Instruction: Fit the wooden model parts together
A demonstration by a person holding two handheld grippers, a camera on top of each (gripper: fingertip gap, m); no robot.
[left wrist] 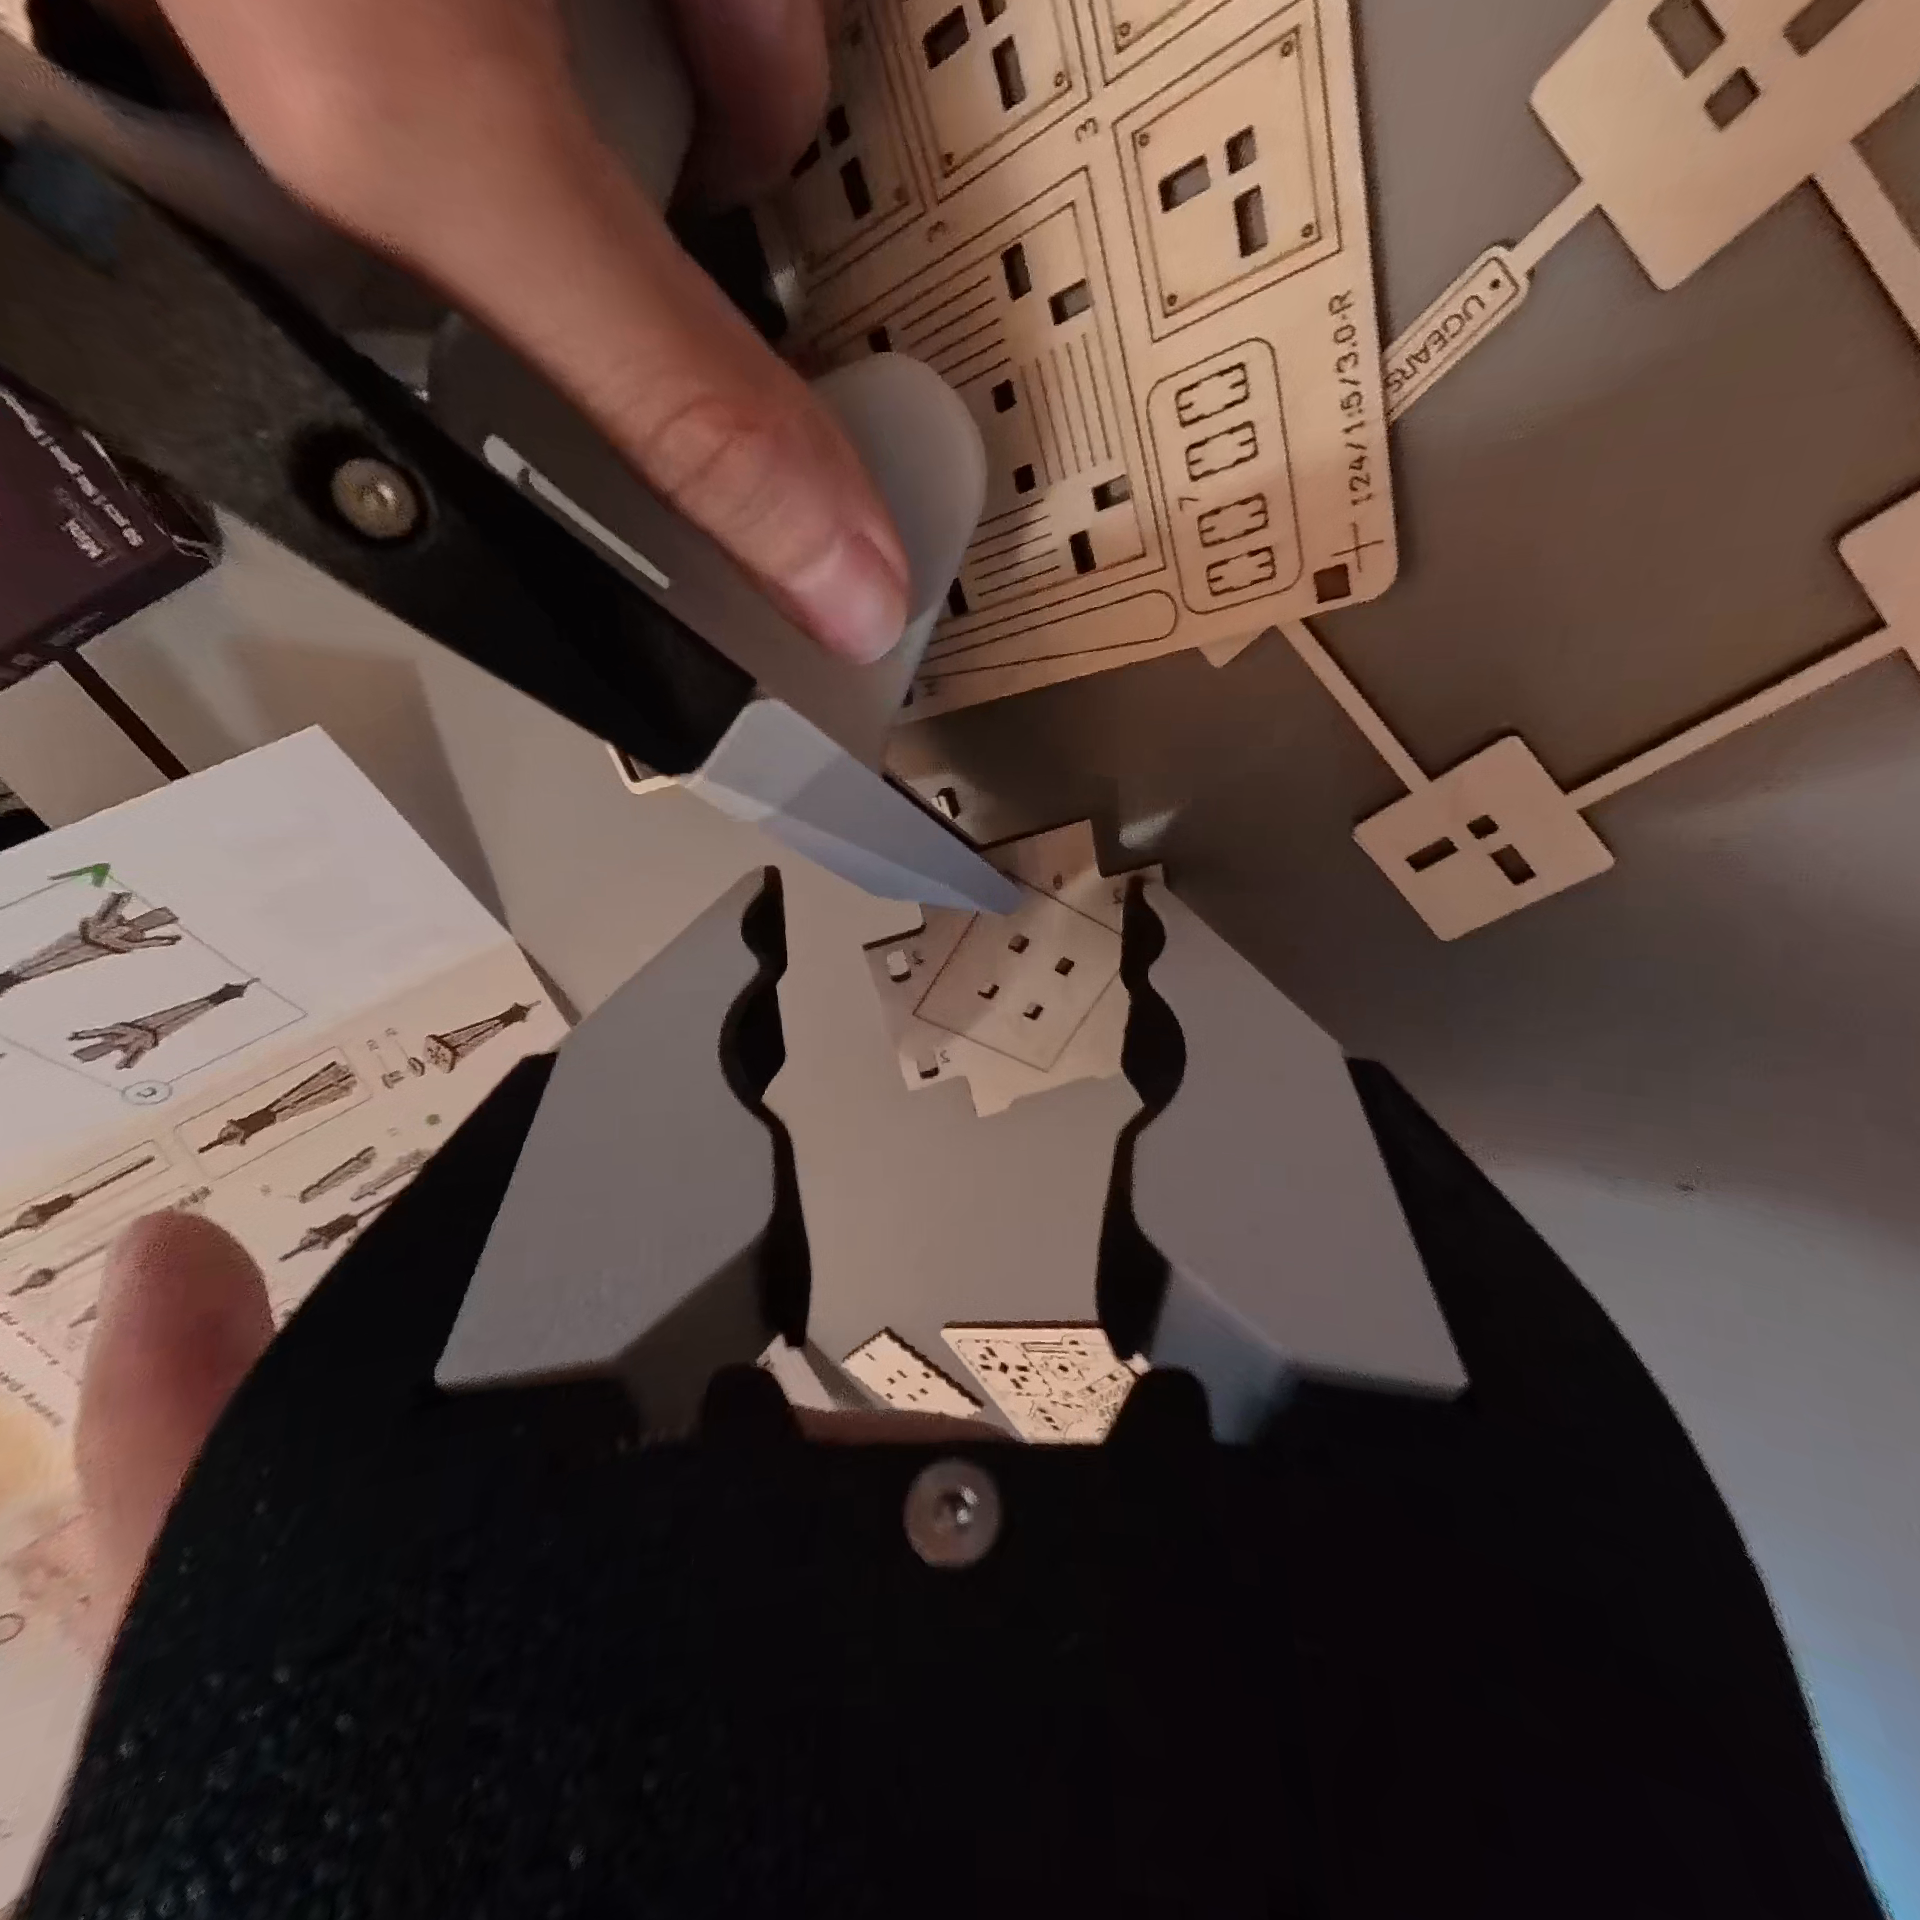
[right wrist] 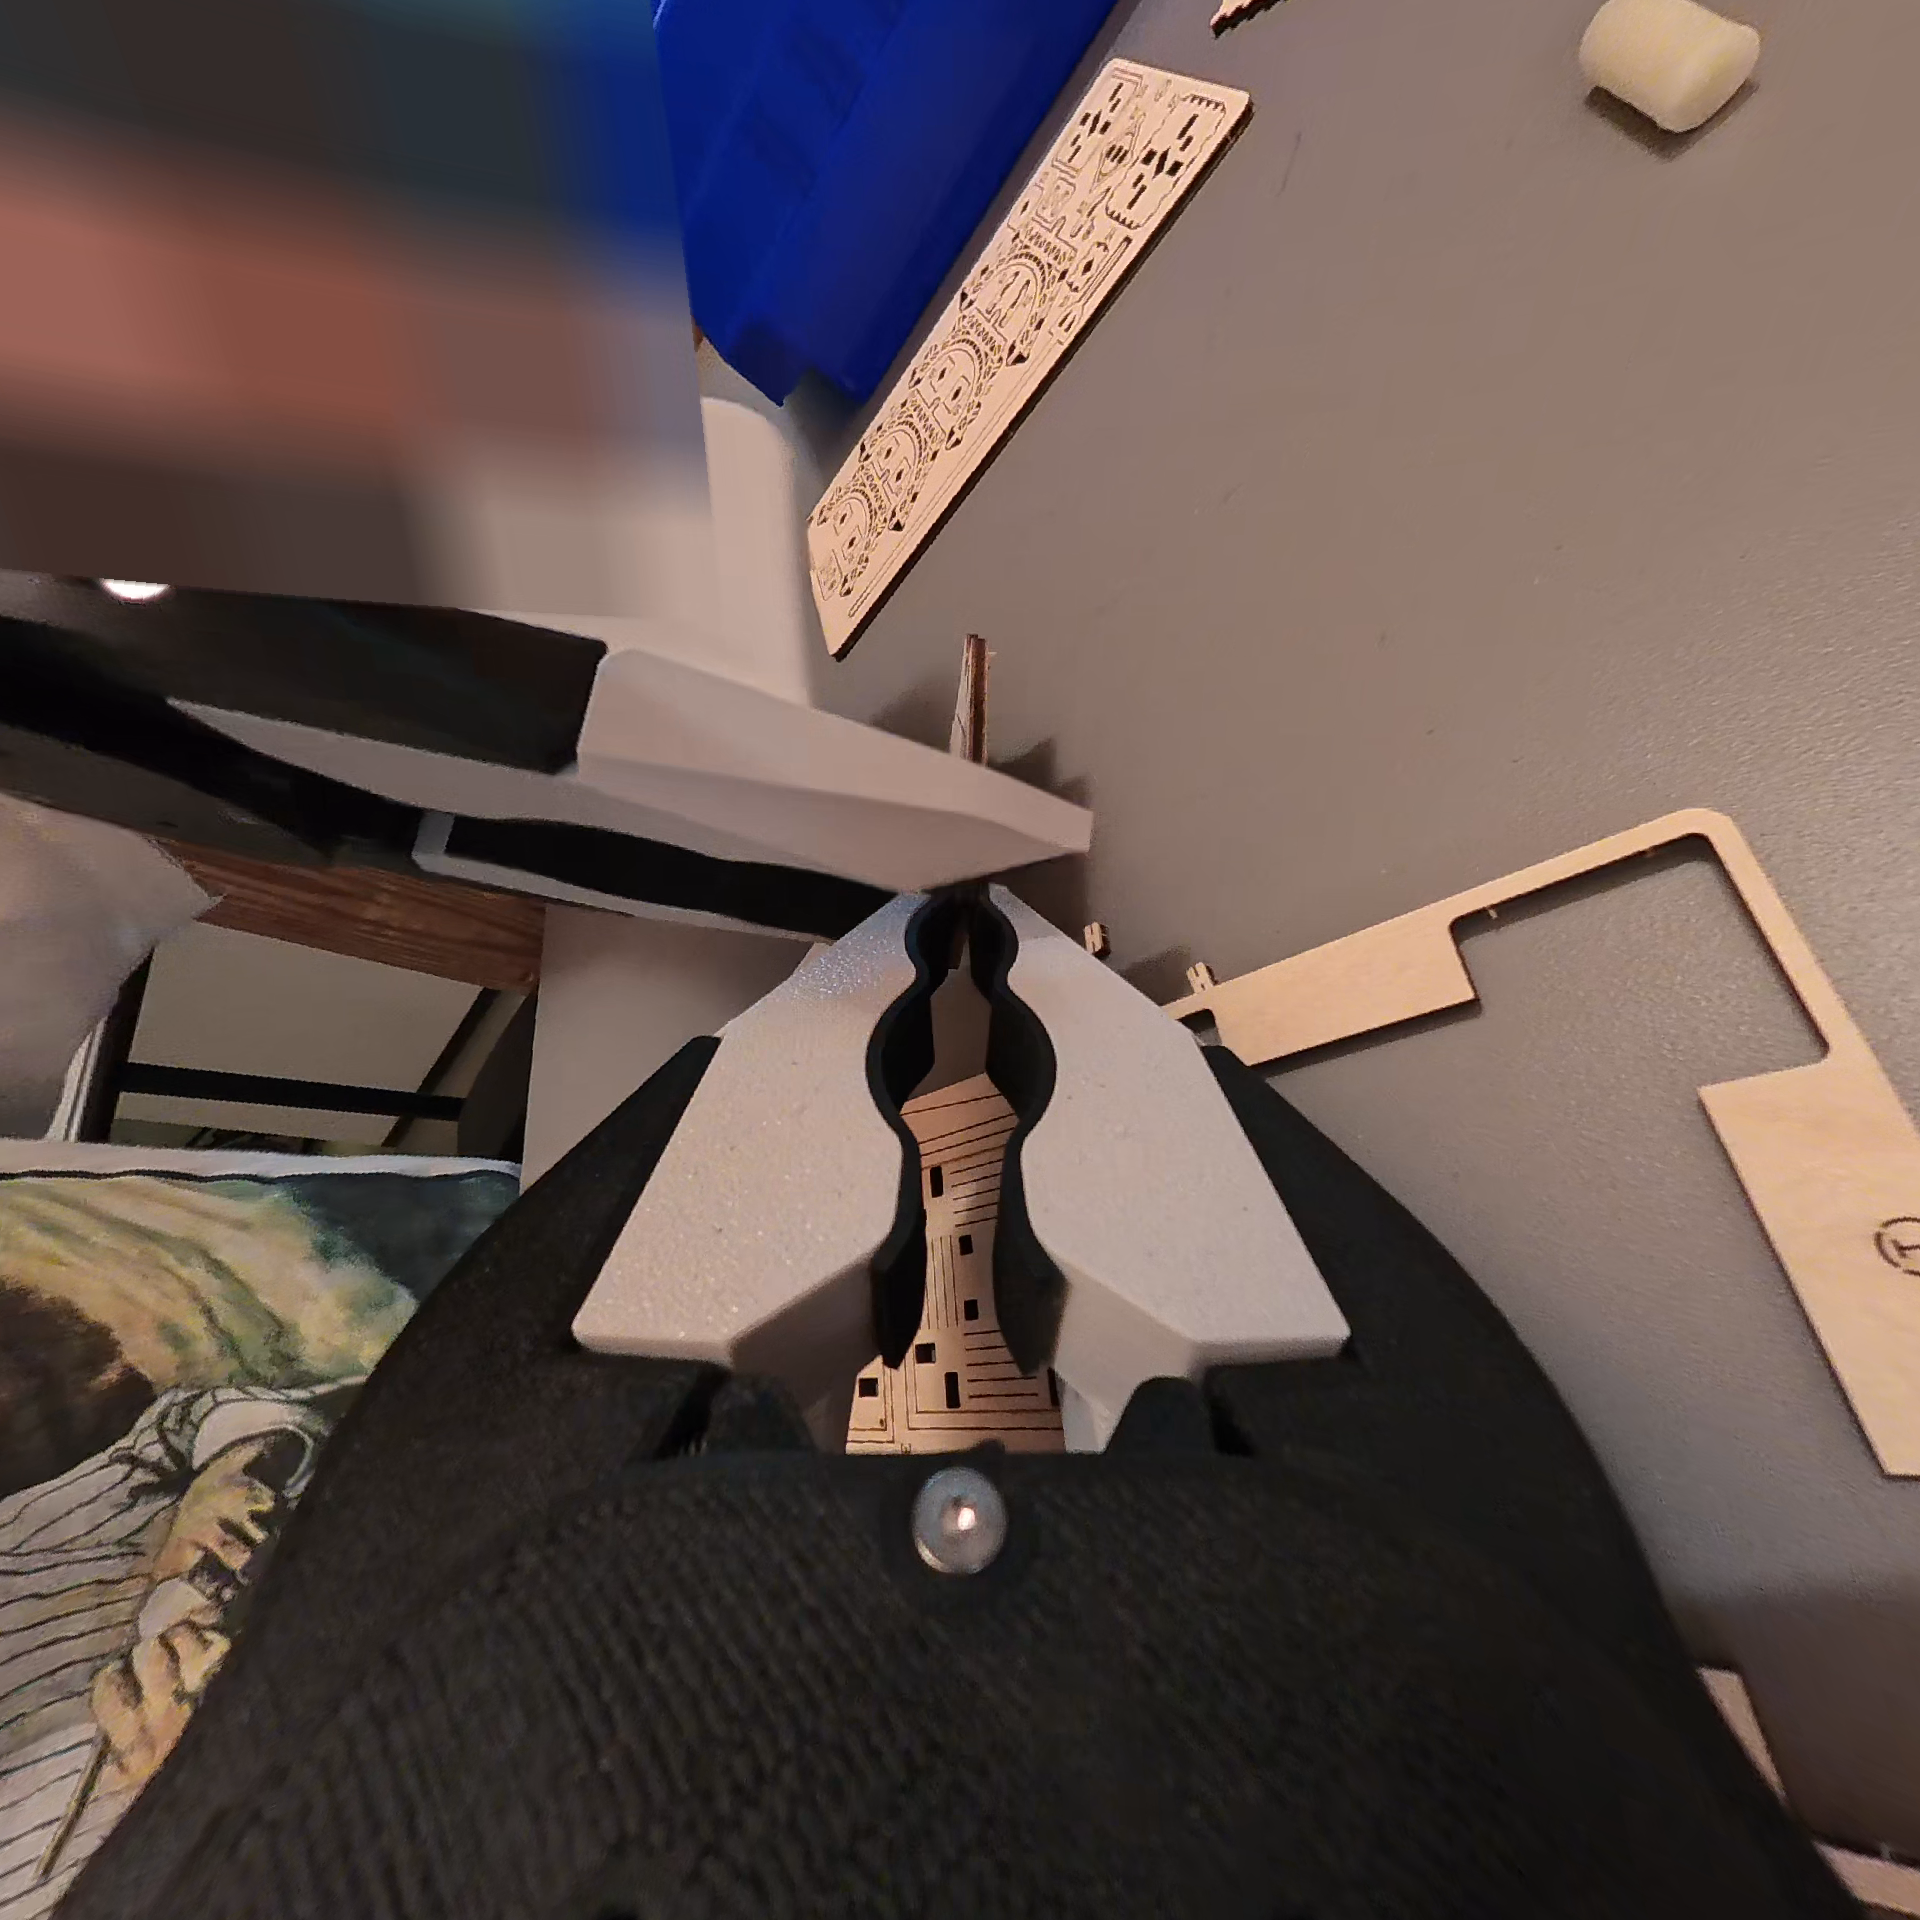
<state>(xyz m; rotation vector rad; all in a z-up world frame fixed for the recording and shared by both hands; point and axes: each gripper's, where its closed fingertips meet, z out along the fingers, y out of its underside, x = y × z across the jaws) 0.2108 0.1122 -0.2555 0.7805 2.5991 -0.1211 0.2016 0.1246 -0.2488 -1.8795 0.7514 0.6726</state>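
Observation:
A small flat wooden part [left wrist: 1013, 1003] with several square holes and stepped edges is held just off the grey table [left wrist: 1558, 1195]. My right gripper [right wrist: 964, 920] is shut on its edge; in the right wrist view the part shows edge-on [right wrist: 974, 681]. In the left wrist view the right gripper [left wrist: 992, 891] comes in from the upper left, held by a hand [left wrist: 644, 343]. My left gripper [left wrist: 951, 899] is open, with one finger on each side of the part and not touching it. One of its fingers [right wrist: 831, 800] crosses the right wrist view.
A wooden parts sheet [left wrist: 1122, 343] lies beyond the part, with an emptied wooden frame [left wrist: 1486, 836] to its right. An instruction sheet [left wrist: 208, 1039] and a dark box [left wrist: 73, 540] lie at the left. Another engraved sheet [right wrist: 1029, 343], a blue object [right wrist: 862, 187] and a white block [right wrist: 1668, 62] lie farther off. Left and right tips are no more than a few centimetres apart.

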